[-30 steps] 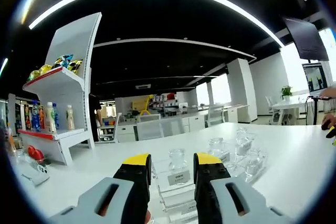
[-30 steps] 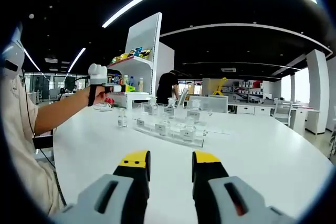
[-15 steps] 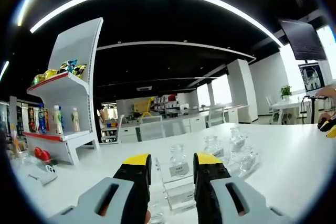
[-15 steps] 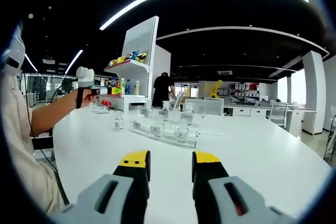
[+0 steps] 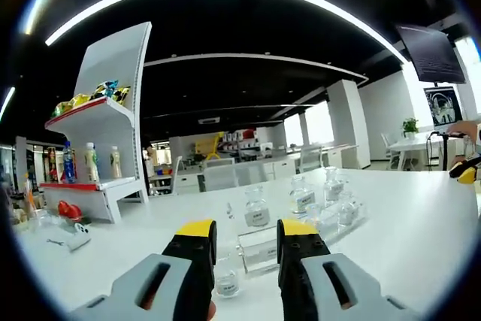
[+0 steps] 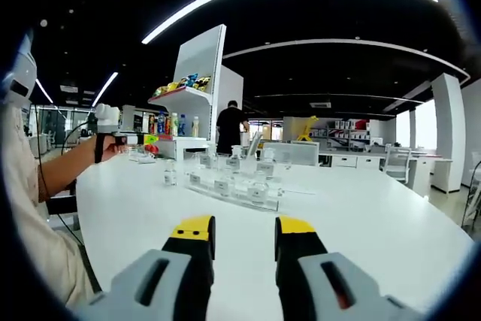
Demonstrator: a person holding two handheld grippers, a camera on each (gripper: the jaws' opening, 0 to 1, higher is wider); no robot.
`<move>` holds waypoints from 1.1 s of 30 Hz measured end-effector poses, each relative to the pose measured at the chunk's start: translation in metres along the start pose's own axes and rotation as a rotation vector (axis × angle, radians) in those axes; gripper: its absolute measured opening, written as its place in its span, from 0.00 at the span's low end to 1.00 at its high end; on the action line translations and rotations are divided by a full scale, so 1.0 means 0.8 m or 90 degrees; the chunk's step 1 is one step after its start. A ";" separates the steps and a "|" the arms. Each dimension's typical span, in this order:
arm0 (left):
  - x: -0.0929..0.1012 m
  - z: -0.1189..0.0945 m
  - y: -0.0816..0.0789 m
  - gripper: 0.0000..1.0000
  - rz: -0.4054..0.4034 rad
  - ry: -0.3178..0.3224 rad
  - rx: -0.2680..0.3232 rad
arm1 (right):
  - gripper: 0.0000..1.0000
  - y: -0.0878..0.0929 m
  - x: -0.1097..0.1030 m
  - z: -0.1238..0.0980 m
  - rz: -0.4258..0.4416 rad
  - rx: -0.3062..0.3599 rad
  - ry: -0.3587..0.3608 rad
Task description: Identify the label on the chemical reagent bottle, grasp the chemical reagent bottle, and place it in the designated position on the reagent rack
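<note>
spanning the office, white table [image 6: 361,216] carries clear reagent rack [image 6: 225,189].

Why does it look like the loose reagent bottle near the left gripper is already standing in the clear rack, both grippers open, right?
Not quite. In the left gripper view the loose reagent bottle stands on the white table, beside the clear rack, not in it. The left gripper and right gripper are open.

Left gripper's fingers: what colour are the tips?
Yellow tips on black fingers, clearest in the left gripper view.
</note>
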State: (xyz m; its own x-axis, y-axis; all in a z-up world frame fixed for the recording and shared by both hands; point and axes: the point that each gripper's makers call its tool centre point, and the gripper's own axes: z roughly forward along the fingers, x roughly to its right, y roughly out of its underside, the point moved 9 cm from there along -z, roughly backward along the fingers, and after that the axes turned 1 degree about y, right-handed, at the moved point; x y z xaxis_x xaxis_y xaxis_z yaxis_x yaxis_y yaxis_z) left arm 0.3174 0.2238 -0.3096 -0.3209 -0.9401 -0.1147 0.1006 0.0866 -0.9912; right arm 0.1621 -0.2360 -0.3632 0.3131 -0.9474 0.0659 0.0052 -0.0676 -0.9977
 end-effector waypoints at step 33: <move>-0.047 -0.124 0.014 0.34 -0.035 -0.077 0.019 | 0.31 0.002 -0.006 -0.005 0.005 -0.005 0.006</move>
State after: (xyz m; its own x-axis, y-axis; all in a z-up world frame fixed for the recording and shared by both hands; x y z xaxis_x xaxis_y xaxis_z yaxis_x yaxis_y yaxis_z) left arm 0.2375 0.2928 -0.3225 -0.2106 -0.9763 -0.0503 0.1142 0.0265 -0.9931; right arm 0.1566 -0.2325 -0.3655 0.3037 -0.9510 0.0578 -0.0050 -0.0622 -0.9980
